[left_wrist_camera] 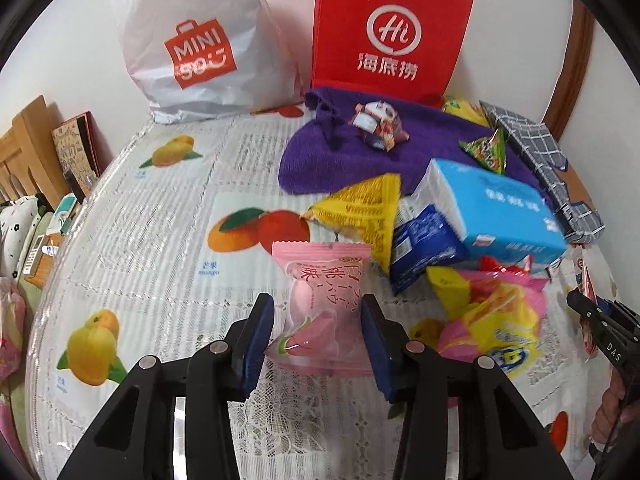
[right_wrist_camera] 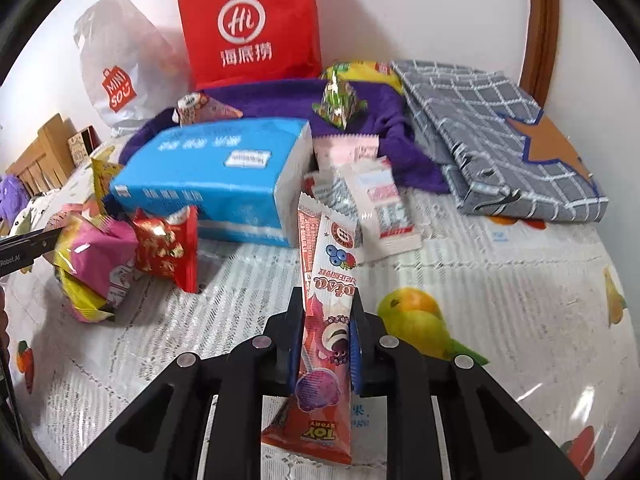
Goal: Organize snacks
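Observation:
In the left wrist view my left gripper (left_wrist_camera: pixel 318 334) is open, its blue pads on either side of a pink peach snack packet (left_wrist_camera: pixel 320 304) that lies on the tablecloth. In the right wrist view my right gripper (right_wrist_camera: pixel 326 334) is shut on long red-and-white Toy Story snack packets (right_wrist_camera: pixel 326 320), held upright above the table. The right gripper also shows at the right edge of the left wrist view (left_wrist_camera: pixel 592 316). A heap of snacks lies around a blue tissue pack (right_wrist_camera: pixel 212 176): yellow triangle pack (left_wrist_camera: pixel 366 212), dark blue packet (left_wrist_camera: pixel 420 248), pink-yellow bag (right_wrist_camera: pixel 92 264), red packet (right_wrist_camera: pixel 168 248).
A red paper bag (left_wrist_camera: pixel 390 28) and a white Miniso bag (left_wrist_camera: pixel 196 48) stand against the back wall. A purple towel (left_wrist_camera: pixel 340 156) carries small packets. A folded grey checked cloth (right_wrist_camera: pixel 492 136) lies at the right. White-pink sachets (right_wrist_camera: pixel 372 196) lie beside the tissue pack. The fruit-print tablecloth (left_wrist_camera: pixel 160 248) covers the table.

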`<state>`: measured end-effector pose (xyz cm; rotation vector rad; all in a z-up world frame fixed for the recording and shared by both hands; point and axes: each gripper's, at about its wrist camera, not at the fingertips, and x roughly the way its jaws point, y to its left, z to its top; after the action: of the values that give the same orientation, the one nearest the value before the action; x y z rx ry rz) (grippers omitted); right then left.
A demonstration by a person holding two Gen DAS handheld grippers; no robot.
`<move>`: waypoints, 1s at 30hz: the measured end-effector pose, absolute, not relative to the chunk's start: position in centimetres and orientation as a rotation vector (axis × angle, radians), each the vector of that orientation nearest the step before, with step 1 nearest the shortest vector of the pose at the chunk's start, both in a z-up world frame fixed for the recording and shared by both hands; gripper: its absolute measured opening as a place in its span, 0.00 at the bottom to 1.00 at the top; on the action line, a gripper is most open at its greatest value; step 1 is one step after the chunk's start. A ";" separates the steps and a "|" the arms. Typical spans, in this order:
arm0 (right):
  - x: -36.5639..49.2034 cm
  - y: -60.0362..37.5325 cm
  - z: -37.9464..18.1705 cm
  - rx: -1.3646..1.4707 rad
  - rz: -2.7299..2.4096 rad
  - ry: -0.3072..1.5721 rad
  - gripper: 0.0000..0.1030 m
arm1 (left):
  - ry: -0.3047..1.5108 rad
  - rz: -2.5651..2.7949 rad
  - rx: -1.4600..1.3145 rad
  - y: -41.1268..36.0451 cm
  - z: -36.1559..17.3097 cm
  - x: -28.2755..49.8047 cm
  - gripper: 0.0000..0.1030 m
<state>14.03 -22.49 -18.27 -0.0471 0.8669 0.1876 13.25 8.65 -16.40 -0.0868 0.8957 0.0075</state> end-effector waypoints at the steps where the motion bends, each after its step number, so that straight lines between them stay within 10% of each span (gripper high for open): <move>1: 13.9 -22.5 -17.9 -0.046 0.188 0.861 0.19 | 0.888 0.005 -0.086 8.6 -15.9 13.1 0.41; 30: 20.5 -21.2 -6.7 0.016 0.167 0.728 0.19 | 0.785 -0.102 -0.060 4.3 -6.0 18.3 0.41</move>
<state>20.51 -21.16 -6.73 0.0156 0.7276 0.1675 18.31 4.25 -6.04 -0.0602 0.7853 -0.1021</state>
